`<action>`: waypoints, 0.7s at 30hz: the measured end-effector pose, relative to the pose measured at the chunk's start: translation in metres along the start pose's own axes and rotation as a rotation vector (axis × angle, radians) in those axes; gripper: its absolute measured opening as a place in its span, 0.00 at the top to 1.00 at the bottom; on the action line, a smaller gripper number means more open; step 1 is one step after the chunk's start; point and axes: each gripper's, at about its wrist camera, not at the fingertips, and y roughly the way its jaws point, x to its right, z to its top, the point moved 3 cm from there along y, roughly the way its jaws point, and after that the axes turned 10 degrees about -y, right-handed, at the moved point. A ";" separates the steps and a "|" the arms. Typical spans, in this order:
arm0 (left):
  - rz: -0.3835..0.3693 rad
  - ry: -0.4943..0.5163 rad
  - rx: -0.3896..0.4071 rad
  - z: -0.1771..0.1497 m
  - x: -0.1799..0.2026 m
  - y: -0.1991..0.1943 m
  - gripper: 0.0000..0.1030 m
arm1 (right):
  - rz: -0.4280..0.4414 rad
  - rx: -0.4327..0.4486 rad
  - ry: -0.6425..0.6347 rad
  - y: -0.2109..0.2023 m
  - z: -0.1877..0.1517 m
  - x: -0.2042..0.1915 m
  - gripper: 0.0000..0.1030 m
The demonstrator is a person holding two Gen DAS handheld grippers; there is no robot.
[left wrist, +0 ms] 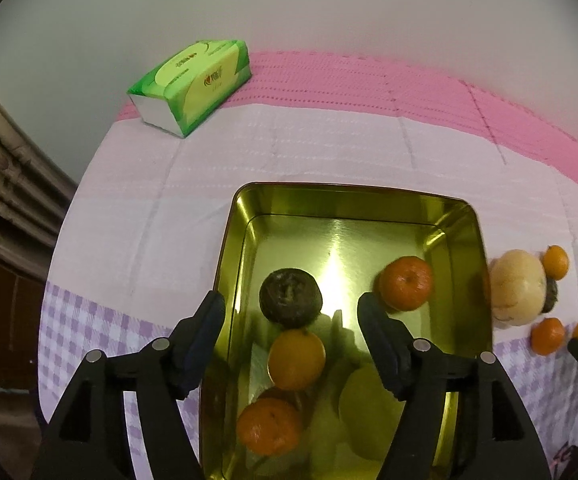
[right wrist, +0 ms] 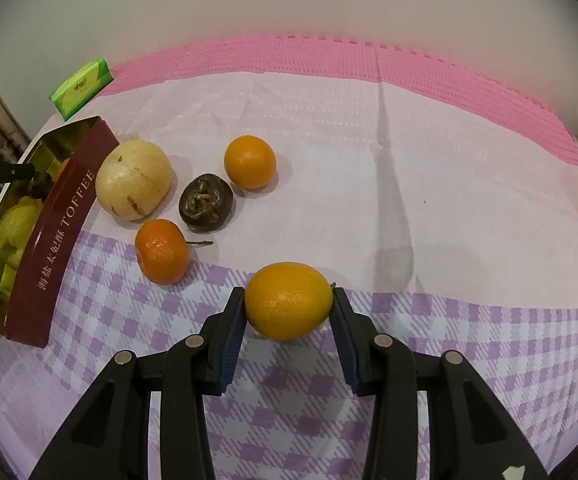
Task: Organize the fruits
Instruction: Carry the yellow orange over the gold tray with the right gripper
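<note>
Your left gripper [left wrist: 291, 320] hangs open over the gold metal tin [left wrist: 353, 196] w/ fruit, right gripper [right wrist: 289, 314] clamps the oval orange citrus [right wrist: 288, 300], tin at 9 o'clock.

Green tissue box [left wrist: 191, 86] lying at the far left corner of a cloth-covered table, on a pink mat [left wrist: 369, 80] beneath a pale cloth with lilac checks [right wrist: 469, 340]. Behind, a plain white wall [left wrist: 289, 4]; at left, pale ribbed pipes [left wrist: 1, 160].
</note>
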 end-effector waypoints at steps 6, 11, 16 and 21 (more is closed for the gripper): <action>-0.018 -0.023 0.041 -0.006 -0.007 -0.022 0.31 | -0.004 0.023 -0.017 -0.012 0.008 -0.008 0.62; 0.011 -0.071 0.088 -0.011 -0.030 -0.042 0.29 | 0.020 0.055 -0.058 -0.027 0.019 -0.025 0.62; 0.054 -0.140 0.110 -0.018 -0.064 -0.052 0.28 | 0.072 0.096 -0.123 -0.043 0.034 -0.060 0.62; 0.098 -0.195 0.104 -0.027 -0.092 -0.051 0.27 | 0.147 0.125 -0.202 -0.051 0.051 -0.104 0.62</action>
